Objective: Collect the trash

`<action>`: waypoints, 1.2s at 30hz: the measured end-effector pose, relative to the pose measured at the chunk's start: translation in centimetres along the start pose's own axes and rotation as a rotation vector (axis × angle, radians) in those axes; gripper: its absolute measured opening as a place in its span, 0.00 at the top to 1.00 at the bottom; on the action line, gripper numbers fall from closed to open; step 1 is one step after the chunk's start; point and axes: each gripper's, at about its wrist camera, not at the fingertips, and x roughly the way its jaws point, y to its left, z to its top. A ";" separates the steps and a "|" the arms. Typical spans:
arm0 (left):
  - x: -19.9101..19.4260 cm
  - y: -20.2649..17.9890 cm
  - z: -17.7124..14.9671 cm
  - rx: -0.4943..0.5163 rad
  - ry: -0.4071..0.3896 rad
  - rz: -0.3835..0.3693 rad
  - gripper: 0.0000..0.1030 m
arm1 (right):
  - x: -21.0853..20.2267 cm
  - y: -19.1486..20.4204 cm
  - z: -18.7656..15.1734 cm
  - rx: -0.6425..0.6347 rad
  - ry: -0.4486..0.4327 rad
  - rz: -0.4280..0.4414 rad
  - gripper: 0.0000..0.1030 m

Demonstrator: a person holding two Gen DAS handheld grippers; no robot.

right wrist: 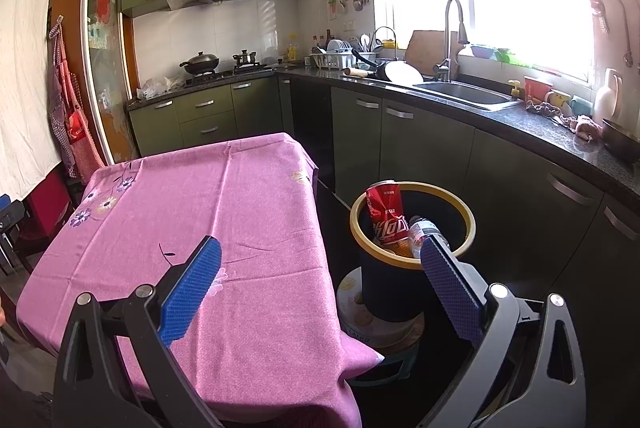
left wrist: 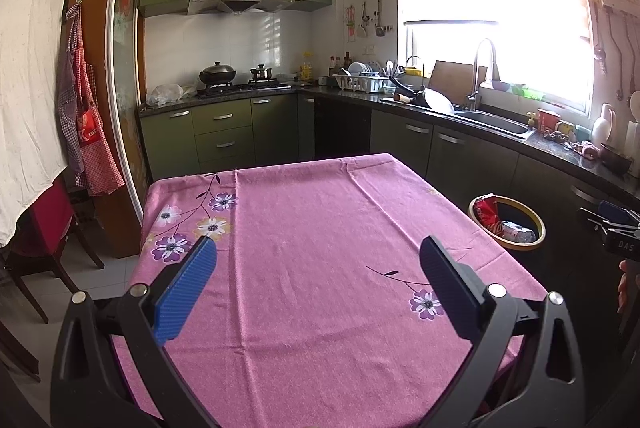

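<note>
Seemingly finished: red can and plastic bottle sit in the bin (3 o'clock of the bare tablecloth), while left gripper and right gripper gape wide, holding nothing.

Open room over the cloth, crowding at the bin

The pink-clothed counter filled the middle of the left wrist view, bare between the spread jaws. In the right wrist view, right of centre, the bin stood beside the counter edge, its mouth partly blocked by a red can and a plastic bottle; dark cabinets closed the right.
</note>
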 end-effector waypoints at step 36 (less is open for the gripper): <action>2.1 1.8 -0.1 -0.026 0.063 0.038 0.06 | 1.6 0.1 -0.4 -0.025 0.028 0.001 0.05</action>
